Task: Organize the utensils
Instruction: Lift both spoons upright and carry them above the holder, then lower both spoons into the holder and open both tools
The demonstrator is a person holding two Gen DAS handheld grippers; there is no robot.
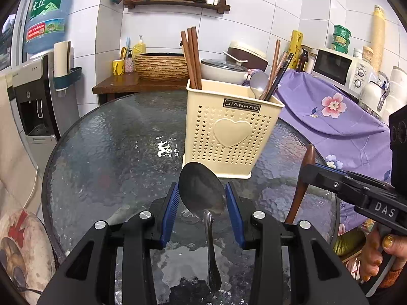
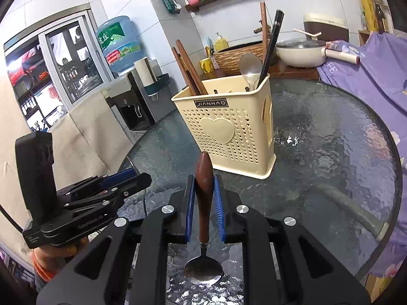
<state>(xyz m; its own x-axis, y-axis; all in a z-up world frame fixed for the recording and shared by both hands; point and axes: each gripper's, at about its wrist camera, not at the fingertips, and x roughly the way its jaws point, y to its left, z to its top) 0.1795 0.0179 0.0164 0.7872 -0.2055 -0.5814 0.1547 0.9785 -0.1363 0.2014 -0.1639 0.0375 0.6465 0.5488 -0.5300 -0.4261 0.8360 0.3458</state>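
Note:
A cream utensil holder [image 1: 230, 129] with heart holes stands on the round glass table [image 1: 106, 152]; it also shows in the right wrist view [image 2: 229, 124]. It holds brown chopsticks [image 1: 192, 58], a steel spoon [image 1: 258, 81] and dark sticks. My left gripper [image 1: 202, 198] is shut on a steel spoon [image 1: 201, 190] by its bowl, handle hanging toward me. My right gripper [image 2: 204, 198] is shut on a wooden-handled spoon [image 2: 203, 190], its bowl [image 2: 203, 270] toward me. The right gripper also shows in the left wrist view [image 1: 313, 172].
A purple flowered cloth [image 1: 338, 122] covers things to the right of the table. A water dispenser [image 1: 35, 96] stands at the left. Behind are a wooden side table with a woven basket [image 1: 161, 67], a white pot [image 1: 223, 71] and a microwave [image 1: 340, 70].

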